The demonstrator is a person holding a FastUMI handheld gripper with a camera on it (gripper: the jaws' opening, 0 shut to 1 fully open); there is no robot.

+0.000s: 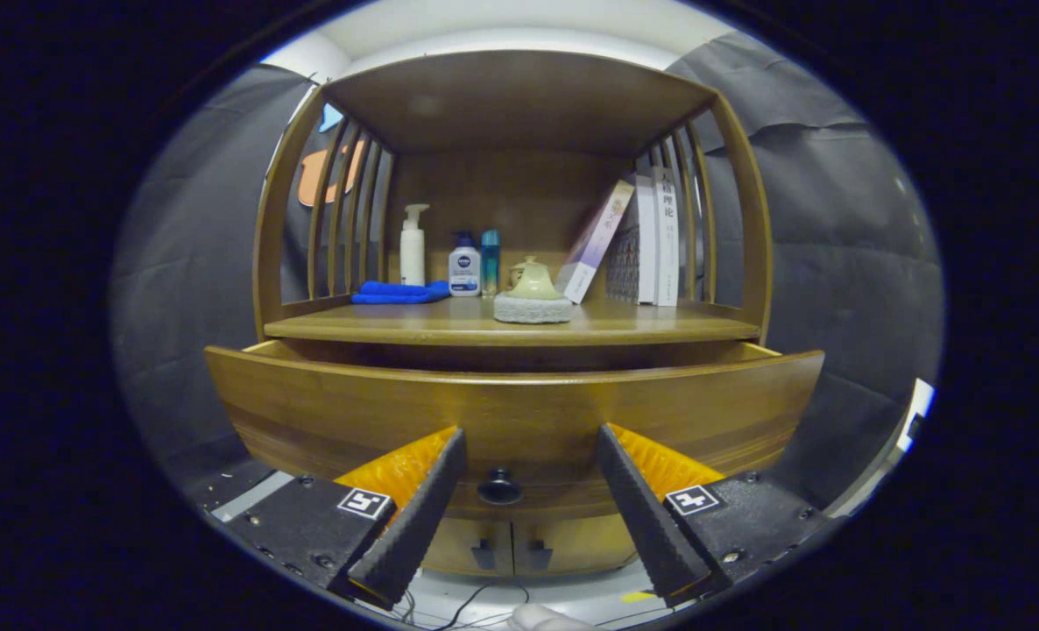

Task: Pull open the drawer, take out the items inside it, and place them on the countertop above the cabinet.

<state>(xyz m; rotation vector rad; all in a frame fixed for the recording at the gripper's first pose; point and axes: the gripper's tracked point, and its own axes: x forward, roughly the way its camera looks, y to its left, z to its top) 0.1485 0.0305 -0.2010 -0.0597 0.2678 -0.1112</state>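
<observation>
A wooden cabinet stands ahead with its drawer [511,403] pulled partly out under the countertop [449,329]. The drawer's dark round knob [499,487] sits between and just below my fingertips. My gripper [528,438] is open, its two black ridged fingers [423,508] spread either side of the knob and touching nothing. The drawer's inside is hidden behind its front panel. On the countertop lie a folded blue cloth [399,292], a white pump bottle [412,248], a small white bottle [464,265], a blue bottle [490,257] and a greenish lidded pot on a grey pad [533,296].
Several books [638,245] lean at the countertop's right back. Slatted wooden sides and a top shelf [519,96] enclose the countertop. Two lower cabinet doors with small handles [511,552] sit beneath the drawer. Cables run across the light floor [484,605] below.
</observation>
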